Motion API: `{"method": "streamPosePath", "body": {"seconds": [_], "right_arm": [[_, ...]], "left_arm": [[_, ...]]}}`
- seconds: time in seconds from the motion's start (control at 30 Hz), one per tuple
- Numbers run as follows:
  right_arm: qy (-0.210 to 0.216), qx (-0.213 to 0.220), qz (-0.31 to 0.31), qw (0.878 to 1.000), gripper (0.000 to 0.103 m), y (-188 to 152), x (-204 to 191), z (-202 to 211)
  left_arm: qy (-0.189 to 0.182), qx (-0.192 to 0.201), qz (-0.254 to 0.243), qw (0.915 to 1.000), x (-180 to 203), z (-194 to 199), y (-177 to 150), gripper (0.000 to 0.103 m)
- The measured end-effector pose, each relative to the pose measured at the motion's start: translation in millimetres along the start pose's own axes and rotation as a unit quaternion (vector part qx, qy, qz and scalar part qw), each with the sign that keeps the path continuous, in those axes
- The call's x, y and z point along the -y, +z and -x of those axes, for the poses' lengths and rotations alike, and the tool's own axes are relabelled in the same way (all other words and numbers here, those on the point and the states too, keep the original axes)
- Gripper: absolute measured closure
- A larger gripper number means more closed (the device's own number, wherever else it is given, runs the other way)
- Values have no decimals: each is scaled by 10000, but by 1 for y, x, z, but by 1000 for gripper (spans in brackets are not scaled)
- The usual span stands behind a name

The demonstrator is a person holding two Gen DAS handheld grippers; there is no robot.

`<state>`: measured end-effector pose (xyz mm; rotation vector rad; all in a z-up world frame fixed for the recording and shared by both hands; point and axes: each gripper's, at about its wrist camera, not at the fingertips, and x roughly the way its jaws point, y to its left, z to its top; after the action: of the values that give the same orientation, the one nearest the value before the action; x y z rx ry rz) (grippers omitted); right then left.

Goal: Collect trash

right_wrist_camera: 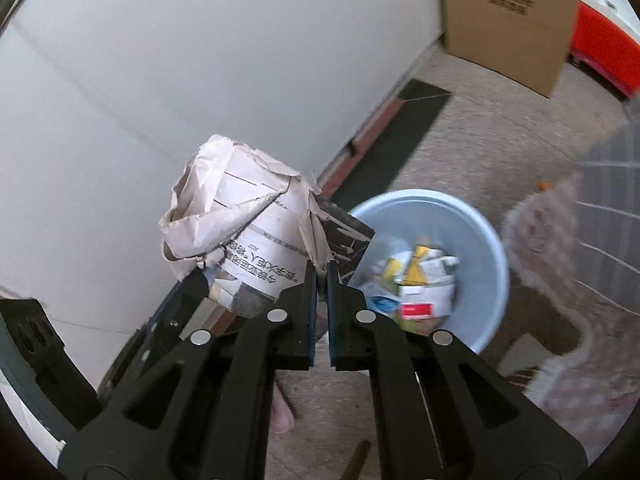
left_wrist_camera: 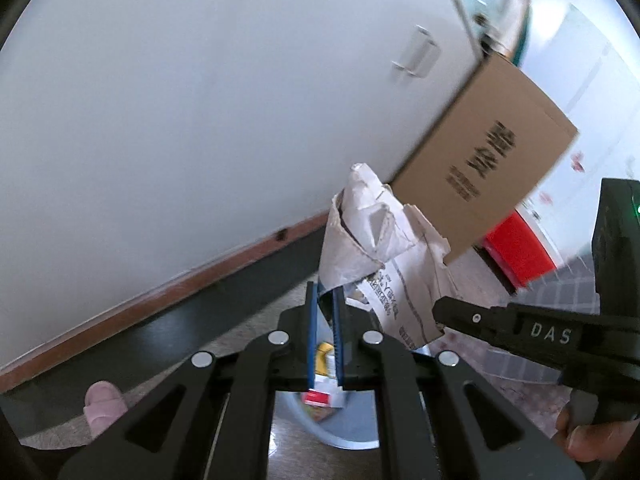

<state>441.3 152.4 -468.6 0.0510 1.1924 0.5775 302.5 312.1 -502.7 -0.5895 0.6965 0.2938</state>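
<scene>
Pale blue bin on the floor at 3 o'clock of the right gripper, holding mixed trash: yellow-white packets, white wrapper with a red label, crumpled bits, blurred. In the left wrist view the same bin sits under the left gripper, red-labelled wrapper visible inside between the linkages. Crumpled newspaper is off the floor, held up above and just left of the bin, pinched by both tools: right gripper clenched on its torn edge at 12 o'clock, left gripper clenched on a lower fold of the newspaper. Right gripper's finger touches the paper at 3 o'clock in the left view; a hand grips its handle. Floor beige speckled, dark strip along a red-brown skirting. White wall behind. Brown cardboard box with printed characters at 1 o'clock, red item beside it. Pink slipper at 8 o'clock. Patterned rug right of bin.
</scene>
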Motion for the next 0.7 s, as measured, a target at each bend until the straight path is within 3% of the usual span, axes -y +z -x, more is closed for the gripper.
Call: {"method": "streamPosePath", "body": {"seconds": [0.1,0.13,0.17,0.2,0.23,0.27,0.37,0.57,0.7], "right_arm": [[-192,87,-172,9996,98,-1,30,9],[-277,128,-188,9994,94,-3,40,6],[-463,141,-200,9986,81,-4,51,2],[-610,26,-247,9978,63,-4,60,-2],[-794,-149,-406,9959,32,-6,75,-10],[-918,-200,-540,9941,32,-9,87,-13],[-948,-265,-697,9927,32,-17,100,-9],[-1072,-112,-227,9939,32,-21,87,19],[-1102,99,180,9937,32,-28,69,48]], "left_arm": [[-140,-152,-253,9995,29,-14,-6,96],[-162,-238,-309,9991,36,-24,-8,95],[-109,-413,-365,9984,42,-34,-11,92],[18,-635,-432,9970,47,-41,-14,72],[218,-930,-527,9940,52,-58,-14,39],[394,-1177,-630,9903,54,-70,-16,35],[623,-1683,-776,9807,57,-91,-25,35],[410,-1802,-823,9793,68,-86,-27,31],[441,-1620,-986,9809,79,-52,-18,31]]}}
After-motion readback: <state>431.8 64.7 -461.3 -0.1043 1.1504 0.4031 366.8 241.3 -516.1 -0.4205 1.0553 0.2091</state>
